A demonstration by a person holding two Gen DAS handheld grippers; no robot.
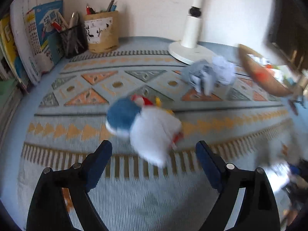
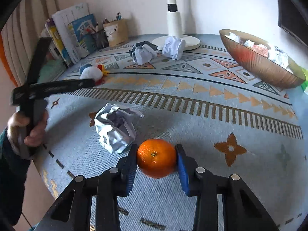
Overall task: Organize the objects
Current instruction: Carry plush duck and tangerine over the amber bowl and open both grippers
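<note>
Orange (image 2: 156, 158) between right fingers (image 2: 129, 170); toy (image 1: 146, 129) blurred.

left wrist view low over the mat (image 1: 134, 202), right wrist view farther back, both facing the wall, sharing the lamp base (image 2: 190, 42)

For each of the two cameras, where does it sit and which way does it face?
Left wrist: on the left gripper, jaws open, facing the plush toy and lamp base; only its own fingers show.
Right wrist: on the right gripper, jaws shut on the orange, facing across the cloth; the person's left hand shows.
Shared: toy, lamp, bowl, pen holders, paper balls.
</note>
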